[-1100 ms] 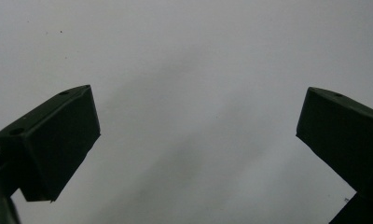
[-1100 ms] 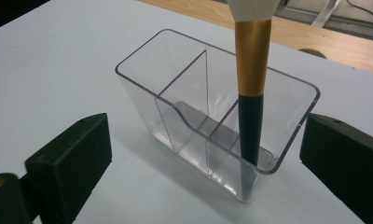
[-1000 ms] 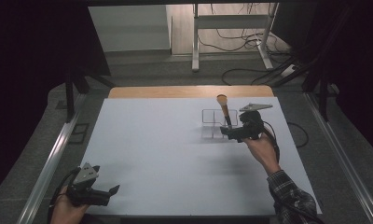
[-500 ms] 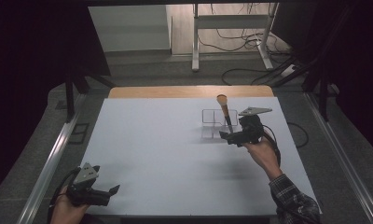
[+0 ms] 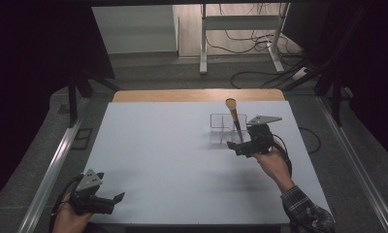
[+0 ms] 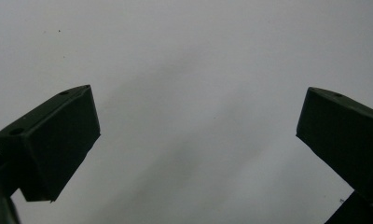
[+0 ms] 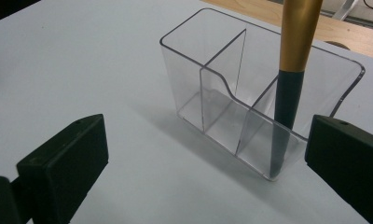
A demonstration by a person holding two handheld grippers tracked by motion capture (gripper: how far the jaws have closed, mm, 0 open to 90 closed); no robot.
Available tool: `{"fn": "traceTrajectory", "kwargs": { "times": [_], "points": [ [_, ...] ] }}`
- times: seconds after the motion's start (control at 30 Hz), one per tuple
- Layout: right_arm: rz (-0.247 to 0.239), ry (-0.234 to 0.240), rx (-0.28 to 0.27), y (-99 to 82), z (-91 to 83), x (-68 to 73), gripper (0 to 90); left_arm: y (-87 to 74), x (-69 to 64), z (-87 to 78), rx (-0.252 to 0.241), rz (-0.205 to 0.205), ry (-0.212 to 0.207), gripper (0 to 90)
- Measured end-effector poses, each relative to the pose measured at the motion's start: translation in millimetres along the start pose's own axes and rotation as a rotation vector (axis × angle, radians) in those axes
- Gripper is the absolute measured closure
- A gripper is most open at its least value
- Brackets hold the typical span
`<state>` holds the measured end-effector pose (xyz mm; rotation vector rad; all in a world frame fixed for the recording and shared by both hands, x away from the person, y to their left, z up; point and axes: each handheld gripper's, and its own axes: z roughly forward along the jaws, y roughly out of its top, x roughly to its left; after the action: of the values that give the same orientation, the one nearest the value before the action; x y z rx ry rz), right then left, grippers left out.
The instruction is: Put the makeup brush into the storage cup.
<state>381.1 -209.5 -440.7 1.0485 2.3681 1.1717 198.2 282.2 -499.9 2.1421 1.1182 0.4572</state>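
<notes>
A clear plastic organiser (image 7: 231,93) (image 5: 226,127) with dividers stands on the white table top (image 5: 172,160), right of centre. A brush (image 7: 292,70) (image 5: 234,116) with a black and gold handle stands upright in its right-hand compartment. My right gripper (image 5: 236,148) (image 7: 208,154) is open just in front of the organiser, jaws wide apart, touching nothing. At the near left corner my left gripper (image 5: 113,201) (image 6: 198,140) is open over bare table, nothing between its jaws.
A wooden strip (image 5: 197,95) runs along the table's far edge. Metal rails (image 5: 51,165) flank both sides. Beyond the table, on the floor, stand a white frame (image 5: 240,29) and loose cables (image 5: 260,73).
My right gripper has drawn back slightly toward me from the organiser, with the brush left standing inside. The left gripper has stayed put.
</notes>
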Motion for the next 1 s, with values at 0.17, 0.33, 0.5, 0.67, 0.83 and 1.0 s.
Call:
{"fn": "traceTrajectory", "kwargs": {
  "times": [0.17,0.33,0.5,0.67,0.83,1.0],
  "points": [
    [-0.008,0.008,0.004,-3.0,-2.0,2.7,0.0,0.1,0.0,-0.2,0.000,-0.003,-0.002,0.0],
    [-0.016,0.008,0.009,-6.0,-3.4,5.2,0.0,0.1,0.3,-0.8,-0.001,-0.012,-0.007,0.0],
    [-0.016,0.020,0.001,-8.5,-6.0,7.7,0.0,0.3,0.7,-1.2,-0.004,-0.023,-0.013,0.0],
    [-0.017,0.032,-0.004,-10.6,-7.6,9.2,0.0,0.3,0.8,-1.5,-0.007,-0.023,-0.011,0.0],
    [-0.021,0.034,0.002,-13.7,-9.3,13.1,0.0,0.1,0.9,-1.6,-0.008,-0.018,-0.007,0.0],
    [-0.022,0.036,0.005,-15.8,-10.9,15.8,0.0,0.1,1.2,-2.0,-0.012,-0.020,-0.008,0.0]
  ]
}}
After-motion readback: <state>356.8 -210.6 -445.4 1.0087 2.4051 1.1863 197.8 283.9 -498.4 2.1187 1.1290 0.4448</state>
